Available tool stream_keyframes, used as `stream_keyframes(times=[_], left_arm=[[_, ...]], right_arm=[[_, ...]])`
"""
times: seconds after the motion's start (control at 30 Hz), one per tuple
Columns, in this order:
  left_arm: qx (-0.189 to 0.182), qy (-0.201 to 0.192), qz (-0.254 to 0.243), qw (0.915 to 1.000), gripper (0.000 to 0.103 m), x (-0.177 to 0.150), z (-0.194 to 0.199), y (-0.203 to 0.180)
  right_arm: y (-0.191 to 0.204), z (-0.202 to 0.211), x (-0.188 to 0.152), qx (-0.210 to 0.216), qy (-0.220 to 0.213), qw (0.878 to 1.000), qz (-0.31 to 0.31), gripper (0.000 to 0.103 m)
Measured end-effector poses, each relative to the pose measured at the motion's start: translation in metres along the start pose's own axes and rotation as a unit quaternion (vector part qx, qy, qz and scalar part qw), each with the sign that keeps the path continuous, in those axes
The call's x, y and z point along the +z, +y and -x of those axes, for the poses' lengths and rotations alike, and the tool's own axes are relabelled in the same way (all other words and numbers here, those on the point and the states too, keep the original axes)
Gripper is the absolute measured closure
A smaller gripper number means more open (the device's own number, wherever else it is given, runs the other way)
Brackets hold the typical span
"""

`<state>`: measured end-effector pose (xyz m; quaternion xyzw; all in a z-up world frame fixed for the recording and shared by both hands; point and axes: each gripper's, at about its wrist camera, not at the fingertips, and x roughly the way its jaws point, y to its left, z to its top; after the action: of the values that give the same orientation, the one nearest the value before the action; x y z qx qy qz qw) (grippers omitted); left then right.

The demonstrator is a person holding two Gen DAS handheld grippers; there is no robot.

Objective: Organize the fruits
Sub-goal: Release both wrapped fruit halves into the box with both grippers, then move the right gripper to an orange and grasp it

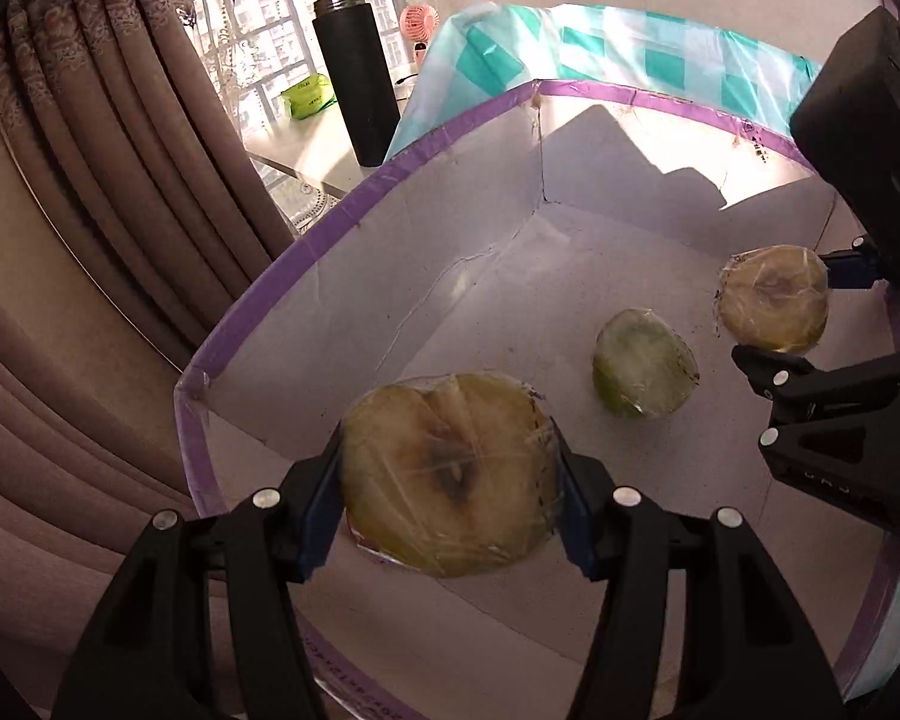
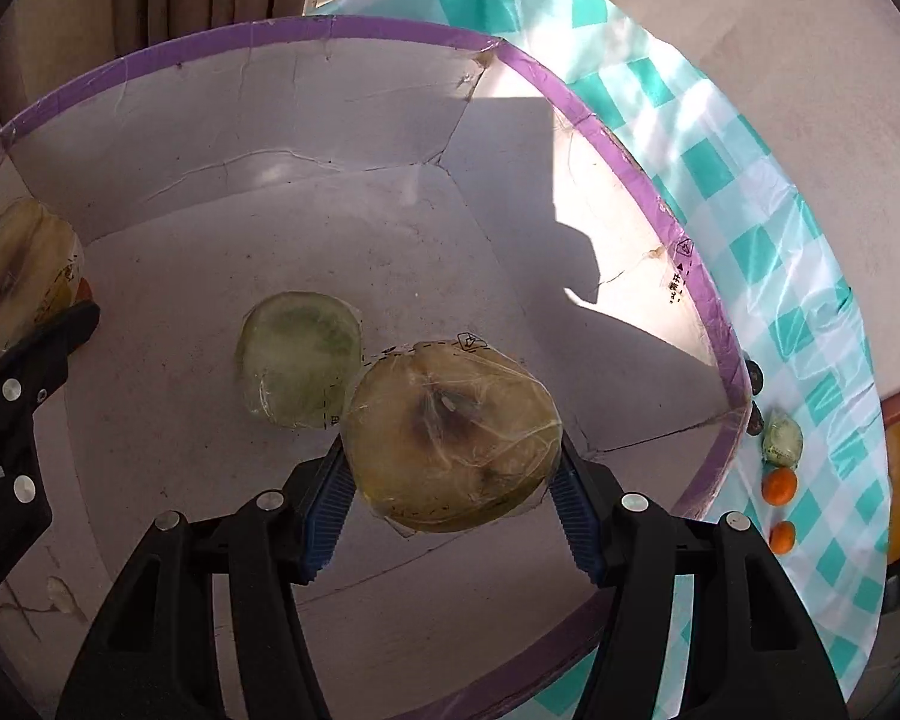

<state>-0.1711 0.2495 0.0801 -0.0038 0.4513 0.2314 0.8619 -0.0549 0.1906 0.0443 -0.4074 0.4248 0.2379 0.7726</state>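
My left tongs (image 1: pixel 450 474) and right tongs (image 2: pixel 450 474) each pinched a wrapped apple half (image 1: pixel 447 474) (image 2: pixel 450 435) over the purple-rimmed box (image 1: pixel 342 228).

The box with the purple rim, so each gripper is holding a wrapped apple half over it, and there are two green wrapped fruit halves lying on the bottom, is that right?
Not quite: only one green wrapped half lies on the bottom of the box, as the right wrist view shows. The rest holds: the left gripper and the right gripper each hold a wrapped apple half over it.
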Motion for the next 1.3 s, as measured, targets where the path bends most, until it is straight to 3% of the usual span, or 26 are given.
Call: stream_keyframes(times=[0.1, 0.27, 0.37, 0.43, 0.77, 0.8, 0.87, 0.9, 1.07, 1.2, 1.3], left_arm=[[-0.003, 0.012, -0.01, 0.9999, 0.043, -0.001, -0.003, -0.002], [0.013, 0.021, -0.025, 0.9994, 0.042, -0.002, -0.007, -0.003], [0.014, 0.019, -0.018, 0.9996, 0.035, -0.002, -0.005, -0.002], [0.013, 0.02, -0.015, 0.9996, 0.034, -0.002, -0.005, -0.003], [0.013, 0.008, -0.01, 0.9998, 0.03, -0.002, -0.002, -0.005], [0.015, 0.004, -0.01, 0.9998, 0.029, -0.002, -0.001, -0.005], [0.031, -0.012, -0.011, 0.9994, 0.009, -0.001, 0.005, -0.004], [0.041, -0.024, -0.009, 0.9988, 0.005, -0.001, 0.009, -0.004], [0.047, -0.046, 0.005, 0.9979, 0.003, 0.002, 0.021, -0.001], [0.044, -0.074, 0.009, 0.9963, 0.003, 0.003, 0.035, -0.006], [0.042, -0.096, 0.004, 0.9944, 0.003, 0.006, 0.047, -0.017]], right_arm=[[0.009, -0.011, 0.0, -0.028, 0.024, 0.999, 0.033, 0.043], [0.009, -0.013, -0.002, -0.022, 0.034, 0.998, 0.043, 0.043], [0.01, -0.012, -0.003, -0.024, 0.027, 0.998, 0.042, 0.043], [0.011, -0.011, -0.004, -0.031, 0.022, 0.998, 0.042, 0.034], [0.009, -0.005, -0.007, -0.032, -0.019, 0.999, 0.016, 0.032], [0.008, -0.003, -0.008, -0.033, -0.028, 0.999, 0.01, 0.032], [0.006, 0.0, -0.01, -0.033, -0.049, 0.998, -0.003, 0.032], [0.005, 0.003, -0.011, -0.032, -0.063, 0.997, -0.012, 0.032], [-0.008, 0.029, -0.025, -0.009, -0.155, 0.986, -0.064, 0.028], [-0.031, 0.052, -0.048, -0.008, -0.243, 0.963, -0.114, 0.027], [-0.055, 0.068, -0.076, 0.001, -0.31, 0.936, -0.168, 0.022]])
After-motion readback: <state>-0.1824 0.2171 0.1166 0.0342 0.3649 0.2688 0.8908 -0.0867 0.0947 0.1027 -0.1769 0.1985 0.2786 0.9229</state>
